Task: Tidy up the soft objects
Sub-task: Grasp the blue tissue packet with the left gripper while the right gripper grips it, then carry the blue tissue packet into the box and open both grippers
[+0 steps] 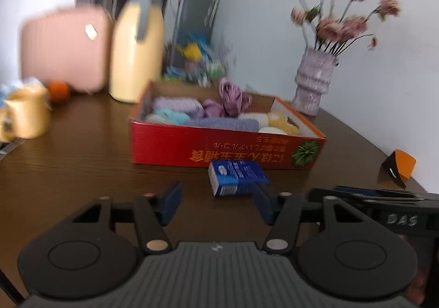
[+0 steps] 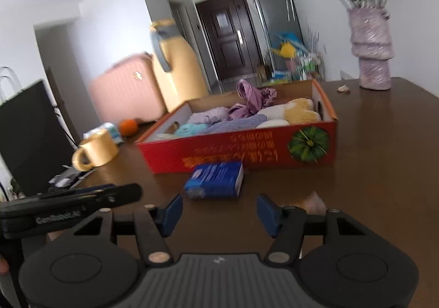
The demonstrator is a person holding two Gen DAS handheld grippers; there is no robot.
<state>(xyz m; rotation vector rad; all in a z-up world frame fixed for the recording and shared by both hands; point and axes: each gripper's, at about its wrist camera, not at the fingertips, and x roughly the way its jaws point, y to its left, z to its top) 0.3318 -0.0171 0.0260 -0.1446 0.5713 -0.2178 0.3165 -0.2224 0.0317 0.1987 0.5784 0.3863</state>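
A red cardboard box stands on the brown table, filled with soft things. Among them are a purple cloth, a periwinkle knit and a yellow-white plush. A small blue carton lies on the table right in front of the box. My left gripper is open just short of the carton, with only table between its blue pads. My right gripper is also open and empty behind the carton. The two grippers sit side by side.
Behind the box stand a tall yellow jug, a pink case, a yellow mug and an orange. A lilac vase with flowers stands at the back right. An orange-black object lies near the table's right edge. A black screen is on the left.
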